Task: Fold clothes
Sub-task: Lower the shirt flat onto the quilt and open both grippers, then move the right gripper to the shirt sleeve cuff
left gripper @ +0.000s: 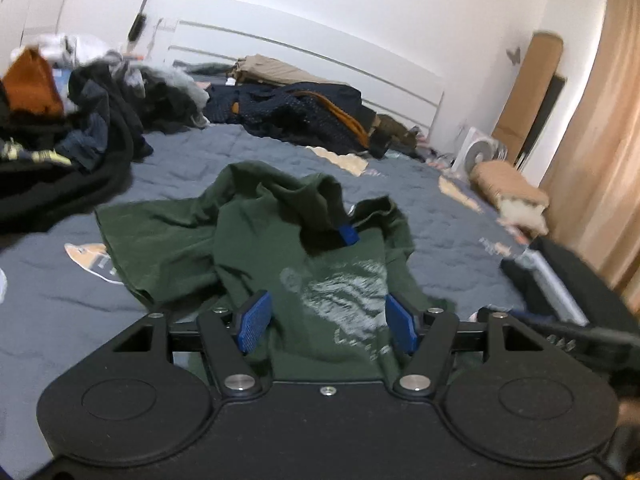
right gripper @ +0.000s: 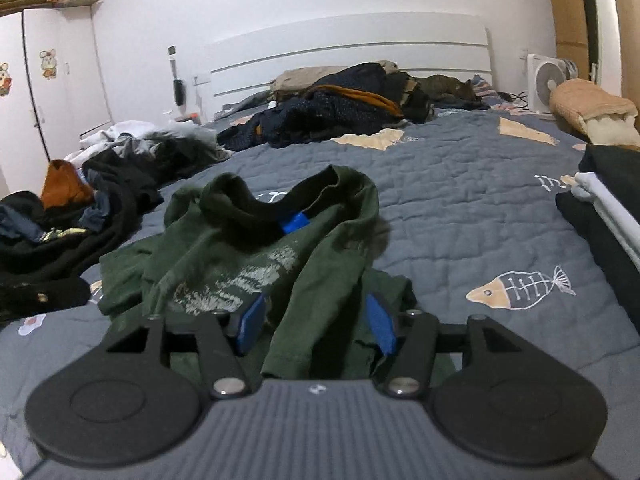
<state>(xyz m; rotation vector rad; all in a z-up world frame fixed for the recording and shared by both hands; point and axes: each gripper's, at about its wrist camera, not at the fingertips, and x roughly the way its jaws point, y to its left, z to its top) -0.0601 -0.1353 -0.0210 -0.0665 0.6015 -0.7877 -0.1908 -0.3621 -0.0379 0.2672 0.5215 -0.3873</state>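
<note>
A dark green T-shirt (left gripper: 256,236) with a white chest print (left gripper: 344,284) lies crumpled on the grey-blue quilt (left gripper: 200,152). Its collar (right gripper: 280,200) stands up at the far side with a blue tag (right gripper: 294,222) inside. My left gripper (left gripper: 328,322) is open, its blue pads (left gripper: 254,322) wide apart with the printed front of the shirt lying between them. My right gripper (right gripper: 316,320) is open too, and a bunched fold of the T-shirt (right gripper: 316,300) runs between its blue pads (right gripper: 380,322). Neither pair of pads presses on the cloth.
A heap of dark clothes (right gripper: 60,232) with an orange piece (right gripper: 64,188) lies to the left. More dark garments (right gripper: 340,116) are piled by the white headboard (right gripper: 360,48). Folded black and white items (right gripper: 600,216) sit at the right edge, with a fan (right gripper: 548,80) beyond.
</note>
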